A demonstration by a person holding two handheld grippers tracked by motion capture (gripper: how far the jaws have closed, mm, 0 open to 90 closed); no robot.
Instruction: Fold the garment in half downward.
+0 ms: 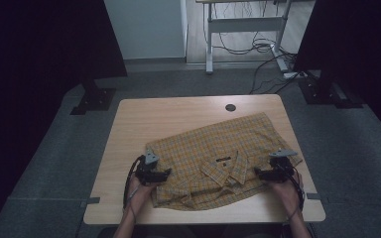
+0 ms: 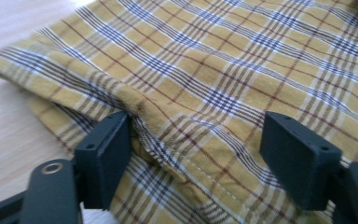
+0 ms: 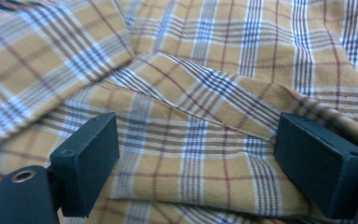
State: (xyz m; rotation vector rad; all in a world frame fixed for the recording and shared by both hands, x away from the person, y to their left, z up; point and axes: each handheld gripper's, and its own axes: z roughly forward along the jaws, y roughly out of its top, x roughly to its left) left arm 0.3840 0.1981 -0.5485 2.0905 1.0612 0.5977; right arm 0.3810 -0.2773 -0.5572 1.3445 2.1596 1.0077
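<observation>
A yellow plaid shirt (image 1: 213, 141) lies spread on the wooden table (image 1: 163, 116), its collar (image 1: 228, 166) toward the near edge. My left gripper (image 1: 166, 173) rests at the shirt's left edge. In the left gripper view its jaws (image 2: 196, 154) stand wide apart over a raised fold of the cloth (image 2: 214, 70), and the left jaw touches that fold. My right gripper (image 1: 258, 173) sits at the shirt's right side, near the collar. Its jaws (image 3: 196, 163) are spread wide over layered folds of the cloth (image 3: 205, 93) without pinching them.
A dark round grommet (image 1: 230, 107) sits in the tabletop behind the shirt. Black stand bases (image 1: 96, 98) (image 1: 327, 91) flank the table on the floor. A desk frame (image 1: 243, 25) and loose cables (image 1: 263, 47) lie beyond. Bare wood shows left of and behind the shirt.
</observation>
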